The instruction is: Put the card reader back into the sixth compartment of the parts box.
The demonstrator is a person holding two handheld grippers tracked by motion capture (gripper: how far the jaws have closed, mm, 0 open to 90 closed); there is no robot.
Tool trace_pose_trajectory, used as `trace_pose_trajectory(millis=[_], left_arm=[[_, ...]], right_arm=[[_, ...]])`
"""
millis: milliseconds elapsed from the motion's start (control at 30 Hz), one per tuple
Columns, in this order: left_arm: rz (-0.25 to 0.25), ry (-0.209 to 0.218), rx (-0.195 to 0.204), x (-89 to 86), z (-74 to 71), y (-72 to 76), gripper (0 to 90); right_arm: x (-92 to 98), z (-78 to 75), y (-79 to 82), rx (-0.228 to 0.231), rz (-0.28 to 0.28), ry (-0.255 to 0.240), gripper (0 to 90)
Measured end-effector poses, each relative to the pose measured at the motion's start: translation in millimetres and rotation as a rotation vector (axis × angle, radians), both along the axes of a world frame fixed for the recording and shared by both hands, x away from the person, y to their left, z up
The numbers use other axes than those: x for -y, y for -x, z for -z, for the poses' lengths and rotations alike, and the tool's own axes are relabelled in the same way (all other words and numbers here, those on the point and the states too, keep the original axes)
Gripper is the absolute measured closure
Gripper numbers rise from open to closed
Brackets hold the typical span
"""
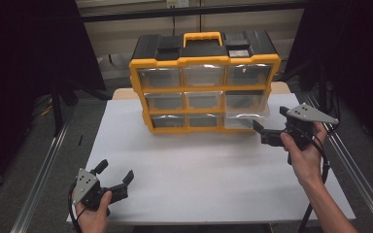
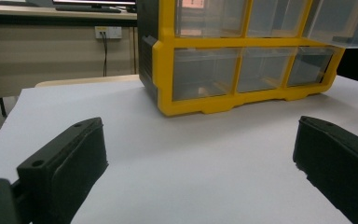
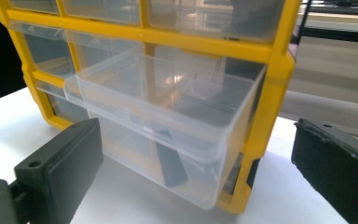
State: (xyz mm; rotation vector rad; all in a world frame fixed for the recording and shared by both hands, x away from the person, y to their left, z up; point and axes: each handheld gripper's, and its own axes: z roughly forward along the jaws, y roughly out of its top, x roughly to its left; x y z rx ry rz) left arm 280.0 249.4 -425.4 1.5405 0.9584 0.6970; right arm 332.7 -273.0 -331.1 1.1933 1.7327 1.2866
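White table (image 1: 184,160) carries a yellow organizer (image 1: 204,82) at its far side, its middle-right drawer (image 3: 168,121) pulled partly out. Right claw (image 1: 272,127) sits just beside that drawer, jaws apart and empty; left claw (image 1: 114,175) rests near the front edge, also apart. Best, I judge, to approach the drawer squarely. Right gripper view reveals a dark strip (image 3: 170,161) inside; high view hides it.

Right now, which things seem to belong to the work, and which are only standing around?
Likely in use:
- yellow drawer cabinet
- pulled-out clear drawer, dark object inside
- right tongs, open beside that drawer
- left tongs, open, apart

Just around:
- white table
- wall socket
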Motion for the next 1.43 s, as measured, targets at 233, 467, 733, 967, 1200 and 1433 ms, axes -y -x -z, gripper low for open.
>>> trace_pose_trajectory(millis=[233, 467, 733, 967, 1200, 1433], left_arm=[[0.002, -0.008, 0.0, 1.1, 0.2, 0.4, 2.6], [-0.006, 0.0, 0.003, 0.8, 0.1, 0.7, 2.6], [-0.001, 0.001, -0.003, 0.6, 0.5, 0.7, 2.6], [0.005, 0.005, -0.005, 3.3, 1.3, 1.9, 2.6], [-0.005, 0.013, -0.003, 1.6, 1.0, 1.7, 2.6], [-0.015, 0.014, -0.01, 1.3, 1.2, -0.9, 2.6]], right_arm=[[3.5, 20.4, 9.4, 0.018, 0.02, -0.03, 1.7], [4.2, 39.5, 22.3, 0.024, 0.039, -0.022, 1.9], [5.2, 58.4, 37.9, 0.046, 0.048, -0.019, 1.8], [8.0, 77.9, 53.9, 0.043, 0.058, -0.022, 1.8], [13.1, 97.2, 62.5, 0.022, 0.069, -0.041, 1.6], [11.9, 105.7, 65.3, -0.006, 0.045, -0.033, 1.7]])
